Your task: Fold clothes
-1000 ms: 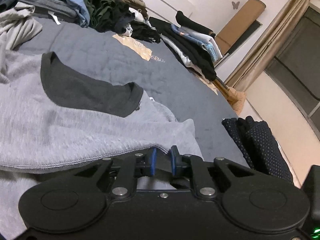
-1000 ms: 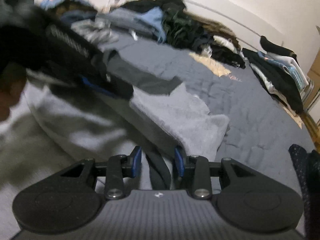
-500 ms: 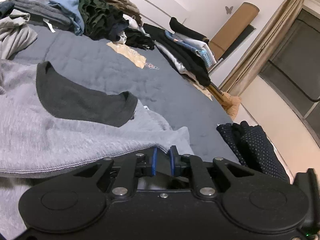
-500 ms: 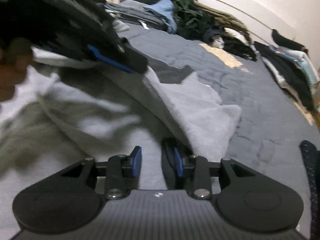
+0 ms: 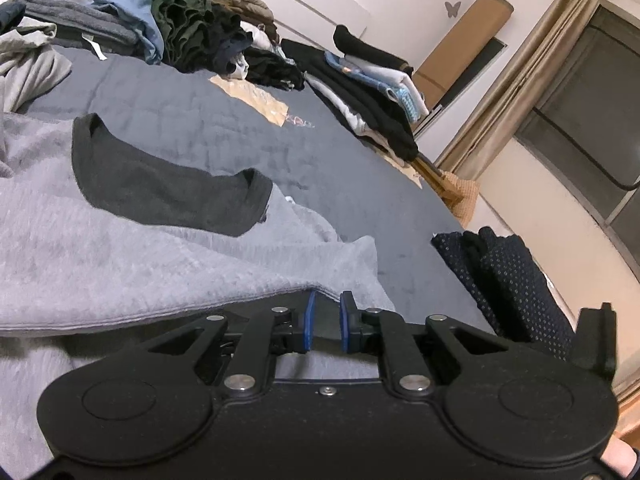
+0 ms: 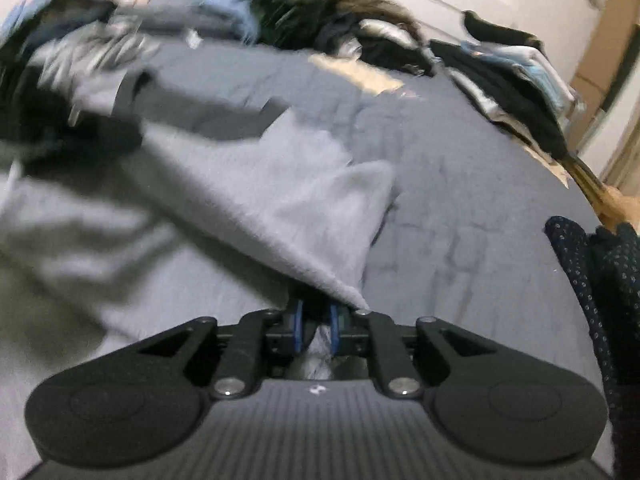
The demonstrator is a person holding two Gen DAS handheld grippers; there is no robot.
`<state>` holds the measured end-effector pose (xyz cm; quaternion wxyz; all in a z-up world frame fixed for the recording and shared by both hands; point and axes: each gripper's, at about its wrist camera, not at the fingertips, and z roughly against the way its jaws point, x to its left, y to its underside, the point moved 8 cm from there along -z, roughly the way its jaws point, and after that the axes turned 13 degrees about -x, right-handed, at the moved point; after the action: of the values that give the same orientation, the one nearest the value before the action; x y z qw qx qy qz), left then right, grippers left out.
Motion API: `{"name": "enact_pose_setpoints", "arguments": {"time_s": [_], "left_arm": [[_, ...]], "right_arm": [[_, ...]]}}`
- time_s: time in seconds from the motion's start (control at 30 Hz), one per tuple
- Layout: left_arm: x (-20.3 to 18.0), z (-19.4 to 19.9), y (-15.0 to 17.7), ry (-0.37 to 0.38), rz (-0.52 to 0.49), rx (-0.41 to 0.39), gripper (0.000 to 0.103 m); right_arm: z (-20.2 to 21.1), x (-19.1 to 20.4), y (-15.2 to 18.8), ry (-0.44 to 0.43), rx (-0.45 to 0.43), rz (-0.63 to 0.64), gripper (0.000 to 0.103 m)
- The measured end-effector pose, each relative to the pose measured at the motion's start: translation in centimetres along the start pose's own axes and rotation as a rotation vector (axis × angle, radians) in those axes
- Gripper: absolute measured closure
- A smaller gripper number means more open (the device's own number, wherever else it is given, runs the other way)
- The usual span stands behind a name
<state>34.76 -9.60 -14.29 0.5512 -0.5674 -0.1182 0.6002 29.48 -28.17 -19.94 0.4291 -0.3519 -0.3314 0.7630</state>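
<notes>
Grey sweatshirt (image 5: 132, 264) held by both grippers.
Your right gripper (image 6: 316, 326) pinches its corner for folding; your left gripper (image 5: 325, 320), fingers narrow, clamps its hem.

The right wrist view is blurred on its left side, so the pile of clothes (image 6: 120, 20) behind the grey sweatshirt (image 6: 280, 184) has no clear shapes. The sweatshirt's hem hides the fingertips of the right gripper (image 6: 316, 326). The dotted dark garment (image 6: 592, 280), right of the sweatshirt, is cut by the picture's edge.
</notes>
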Motion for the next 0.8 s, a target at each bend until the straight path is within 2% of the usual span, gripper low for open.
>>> {"name": "enact_pose_setpoints", "arguments": {"time_s": [0.1, 0.2, 0.27, 0.3, 0.33, 0.37, 0.4, 0.47, 0.53, 0.63, 0.73, 0.8], "left_arm": [[-0.1, 1.1, 0.1, -0.002, -0.029, 0.014, 0.089], [-0.1, 3.7, 0.5, -0.006, -0.114, 0.035, 0.088], [0.4, 5.8, 0.7, -0.036, -0.187, 0.044, 0.083], [0.9, 6.9, 0.7, -0.061, -0.231, 0.048, 0.071], [1.6, 7.9, 0.6, -0.101, -0.295, 0.044, 0.061], [2.4, 9.0, 0.5, -0.142, -0.361, 0.042, 0.058], [3.3, 9.8, 0.5, -0.188, -0.434, 0.048, 0.056], [5.2, 11.2, 0.3, -0.276, -0.567, 0.063, 0.056], [6.9, 11.9, 0.3, -0.354, -0.72, 0.071, 0.056], [8.4, 12.0, 0.7, -0.422, -0.976, 0.096, 0.056], [9.0, 11.2, 2.1, -0.433, -1.21, 0.115, 0.056], [9.4, 10.4, 3.2, -0.426, -1.319, 0.136, 0.055]], "right_arm": [[0.5, 0.9, 0.7, -0.025, 0.045, 0.066, 0.083], [2.6, 0.6, 0.1, -0.063, 0.055, 0.052, 0.074], [3.7, -0.2, -0.8, -0.049, 0.02, 0.051, 0.068], [3.8, -0.2, -1.1, -0.05, 0.003, 0.055, 0.068], [3.8, -0.2, -1.3, -0.051, -0.013, 0.059, 0.067], [3.8, -0.2, -1.5, -0.053, -0.03, 0.064, 0.066], [3.9, -0.2, -1.7, -0.054, -0.046, 0.068, 0.065], [4.0, -0.1, -2.1, -0.057, -0.079, 0.077, 0.057], [4.1, -0.1, -2.6, -0.06, -0.112, 0.085, 0.054], [3.0, 0.9, -1.9, -0.049, -0.11, 0.149, 0.054], [3.1, 1.2, -1.8, -0.052, -0.121, 0.181, 0.054], [3.1, 1.3, -1.8, -0.054, -0.13, 0.201, 0.055]]}}
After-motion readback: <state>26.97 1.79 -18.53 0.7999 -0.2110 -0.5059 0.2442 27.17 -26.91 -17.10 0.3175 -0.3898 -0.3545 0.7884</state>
